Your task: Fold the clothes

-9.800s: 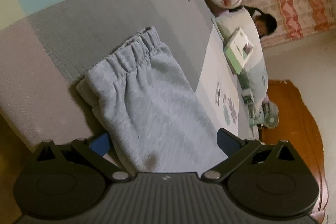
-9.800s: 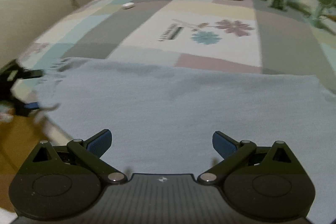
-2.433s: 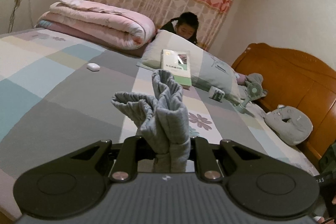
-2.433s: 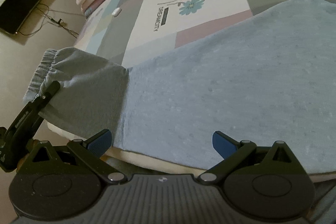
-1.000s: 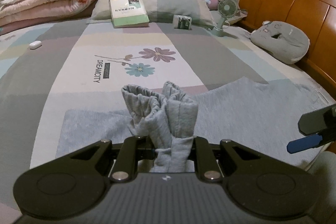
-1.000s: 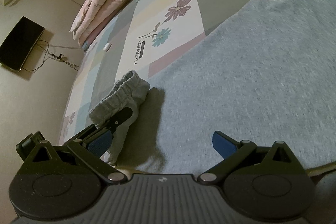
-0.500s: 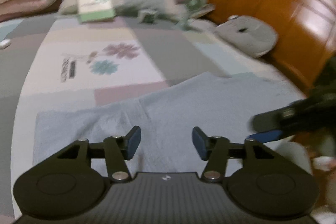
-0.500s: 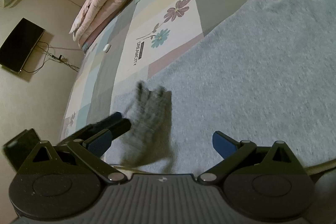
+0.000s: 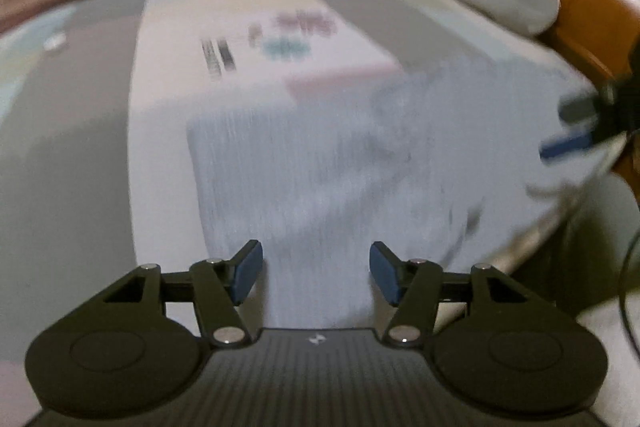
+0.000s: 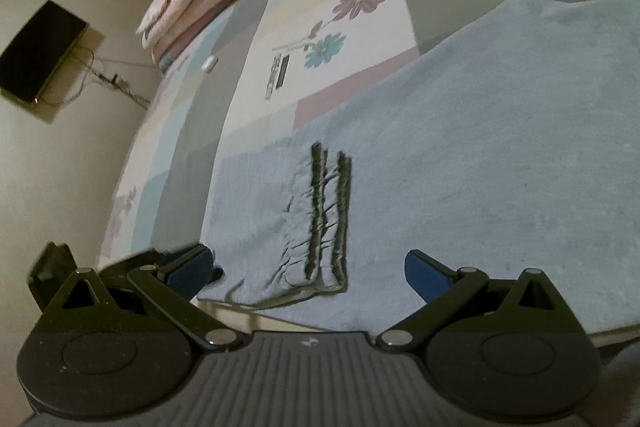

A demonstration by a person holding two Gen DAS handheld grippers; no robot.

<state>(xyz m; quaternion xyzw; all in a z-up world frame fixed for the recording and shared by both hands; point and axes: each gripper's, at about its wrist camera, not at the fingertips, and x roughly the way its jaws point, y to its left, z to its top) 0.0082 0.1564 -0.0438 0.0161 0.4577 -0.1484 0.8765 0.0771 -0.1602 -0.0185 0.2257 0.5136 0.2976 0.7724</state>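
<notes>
Grey sweatpants (image 10: pixel 460 155), soft and floppy, lie part-folded; grip the thick elastic cuff (image 10: pixel 324 223), as both the left gripper (image 9: pixel 316 273) and the right gripper (image 10: pixel 308 273) gape empty.

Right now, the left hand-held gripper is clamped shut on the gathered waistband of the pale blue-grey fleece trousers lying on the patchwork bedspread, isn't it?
Not quite. The left hand-held gripper is open and holds nothing, as the left wrist view shows. The gathered waistband of the pale blue-grey fleece trousers lies folded over on the garment on the patchwork bedspread, clear in the right wrist view.
</notes>
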